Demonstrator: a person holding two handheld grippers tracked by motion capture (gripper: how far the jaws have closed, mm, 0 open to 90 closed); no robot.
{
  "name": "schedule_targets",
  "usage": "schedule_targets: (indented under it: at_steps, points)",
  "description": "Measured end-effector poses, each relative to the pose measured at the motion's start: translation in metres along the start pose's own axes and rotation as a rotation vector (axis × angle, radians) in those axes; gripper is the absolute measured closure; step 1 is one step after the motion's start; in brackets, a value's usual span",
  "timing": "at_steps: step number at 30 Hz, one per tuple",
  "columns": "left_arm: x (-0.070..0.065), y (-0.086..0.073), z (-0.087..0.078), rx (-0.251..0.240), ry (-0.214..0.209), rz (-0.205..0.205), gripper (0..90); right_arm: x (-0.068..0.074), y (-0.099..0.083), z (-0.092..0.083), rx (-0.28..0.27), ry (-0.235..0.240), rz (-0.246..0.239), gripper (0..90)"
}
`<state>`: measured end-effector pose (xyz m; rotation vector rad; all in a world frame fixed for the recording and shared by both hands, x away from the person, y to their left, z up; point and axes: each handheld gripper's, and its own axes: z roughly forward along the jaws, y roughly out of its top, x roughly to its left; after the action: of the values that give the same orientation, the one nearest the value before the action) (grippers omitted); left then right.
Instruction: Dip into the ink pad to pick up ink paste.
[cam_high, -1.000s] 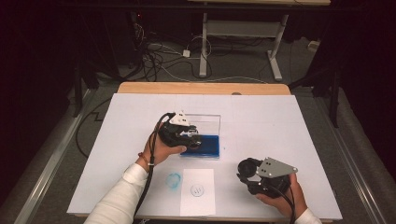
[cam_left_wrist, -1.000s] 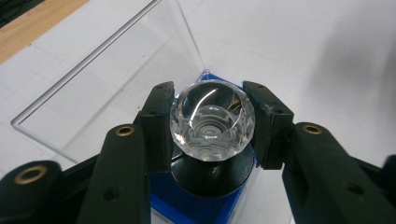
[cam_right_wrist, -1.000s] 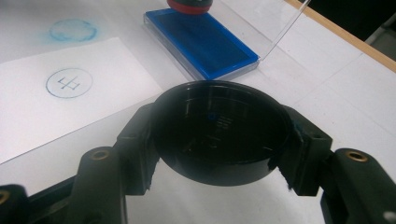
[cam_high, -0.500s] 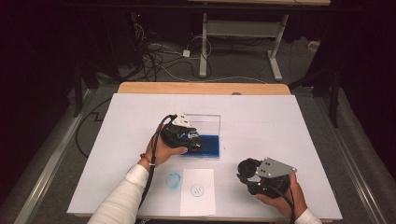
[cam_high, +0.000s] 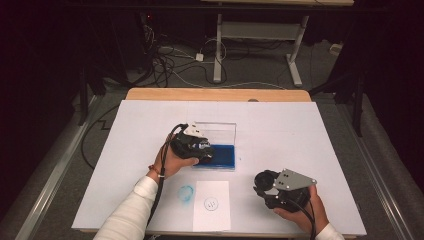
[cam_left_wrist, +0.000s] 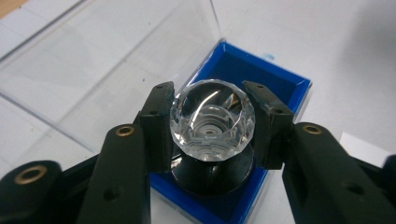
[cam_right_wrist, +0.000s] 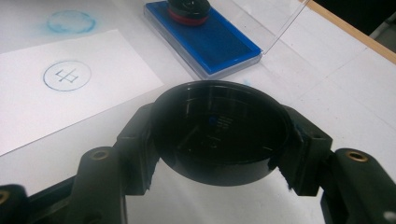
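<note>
One print already sits on the paper (cam_high: 211, 204), just in front of the ink pad (cam_high: 218, 156). The left gripper (cam_left_wrist: 212, 122) is clamped on the stamp (cam_left_wrist: 212, 120) by its clear knob, base down on the pad, so inking looks underway and a fresh print remains. The right gripper (cam_right_wrist: 219, 135), right of the pad, grips the black cap (cam_right_wrist: 219, 133). The pad's raised lid (cam_high: 215, 132) stands behind; a blue smudge (cam_high: 185, 192) lies beside the paper.

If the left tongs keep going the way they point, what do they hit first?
Probably the blue ink pad: the left tongs grip the stamp right above it, though the gap is hard to judge.
</note>
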<state>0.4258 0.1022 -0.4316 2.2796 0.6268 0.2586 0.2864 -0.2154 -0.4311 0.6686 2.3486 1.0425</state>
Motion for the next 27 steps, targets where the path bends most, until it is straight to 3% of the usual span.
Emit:
schedule_targets:
  at_steps: [5,27]
  points:
    - [0.005,-0.004,-0.001,-0.020,-0.023,-0.034,54.5,0.000,0.000,0.000,0.001,-0.002,0.001,38.6]
    - [-0.001,-0.012,0.000,-0.061,0.004,-0.011,54.4,0.001,0.000,0.001,0.006,-0.003,-0.005,38.6]
